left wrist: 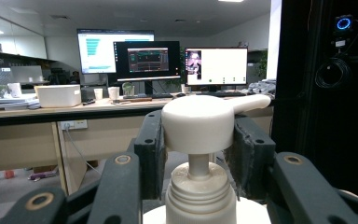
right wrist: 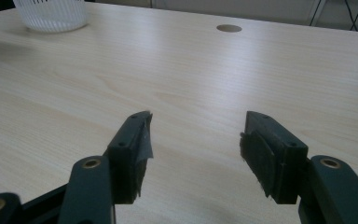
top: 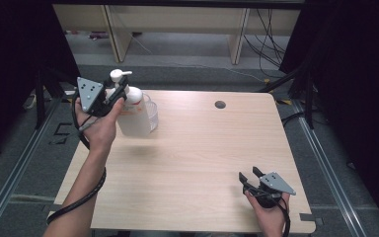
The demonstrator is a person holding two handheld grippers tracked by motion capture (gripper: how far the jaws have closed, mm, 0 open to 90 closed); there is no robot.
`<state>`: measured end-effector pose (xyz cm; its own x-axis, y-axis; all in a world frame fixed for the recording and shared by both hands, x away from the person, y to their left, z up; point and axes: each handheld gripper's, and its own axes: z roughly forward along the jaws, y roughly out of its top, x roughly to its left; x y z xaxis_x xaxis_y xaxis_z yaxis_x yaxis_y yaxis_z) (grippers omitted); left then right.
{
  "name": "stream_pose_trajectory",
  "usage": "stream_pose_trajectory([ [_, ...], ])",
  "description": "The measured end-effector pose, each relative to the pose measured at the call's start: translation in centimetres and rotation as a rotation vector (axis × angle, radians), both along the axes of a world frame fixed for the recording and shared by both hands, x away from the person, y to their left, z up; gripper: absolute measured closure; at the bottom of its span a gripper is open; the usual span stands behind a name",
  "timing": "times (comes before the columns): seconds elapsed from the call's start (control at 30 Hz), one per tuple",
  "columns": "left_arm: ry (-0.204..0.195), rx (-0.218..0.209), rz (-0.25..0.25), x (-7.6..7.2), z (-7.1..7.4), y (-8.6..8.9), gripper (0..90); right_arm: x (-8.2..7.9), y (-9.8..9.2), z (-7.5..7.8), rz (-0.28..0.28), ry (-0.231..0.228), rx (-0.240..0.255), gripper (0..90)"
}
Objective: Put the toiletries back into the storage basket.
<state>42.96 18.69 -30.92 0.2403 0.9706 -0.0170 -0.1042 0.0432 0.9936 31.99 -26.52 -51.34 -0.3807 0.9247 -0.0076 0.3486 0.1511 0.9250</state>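
- The wooden table (top: 202, 163) is seen from above, with a small round hole (top: 220, 104) near its far edge; its near-left corner is cut off by the person's left forearm.
- A white pump bottle (top: 132, 116) is held above the table's far-left corner; its lower body is cut off in the left gripper view, and what it holds cannot be made out.
- A clear ribbed cup (top: 150, 111) is partly hidden behind the bottle; in the right gripper view only its base (right wrist: 52, 16) is shown, and its contents cannot be told.
- The left gripper (top: 116, 94) is closed about the bottle's neck, the jaws pressed in just under the pump head (left wrist: 205, 122).
- The right gripper (top: 249, 177) is held low over the near-right corner, jaws spread wide with nothing between them.
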Motion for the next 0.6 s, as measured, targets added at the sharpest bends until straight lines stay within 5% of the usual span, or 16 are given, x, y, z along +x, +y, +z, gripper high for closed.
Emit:
stream_pose_trajectory([
  [0.07,-0.001,0.001,0.003,0.08,0.01,0.01,59.0,-0.01,0.18,-0.07,0.001,0.008,0.032,42.4],
  [0.6,-0.017,0.0,0.011,0.69,0.38,0.03,59.1,0.03,0.01,-0.02,0.004,0.001,0.006,42.3],
])
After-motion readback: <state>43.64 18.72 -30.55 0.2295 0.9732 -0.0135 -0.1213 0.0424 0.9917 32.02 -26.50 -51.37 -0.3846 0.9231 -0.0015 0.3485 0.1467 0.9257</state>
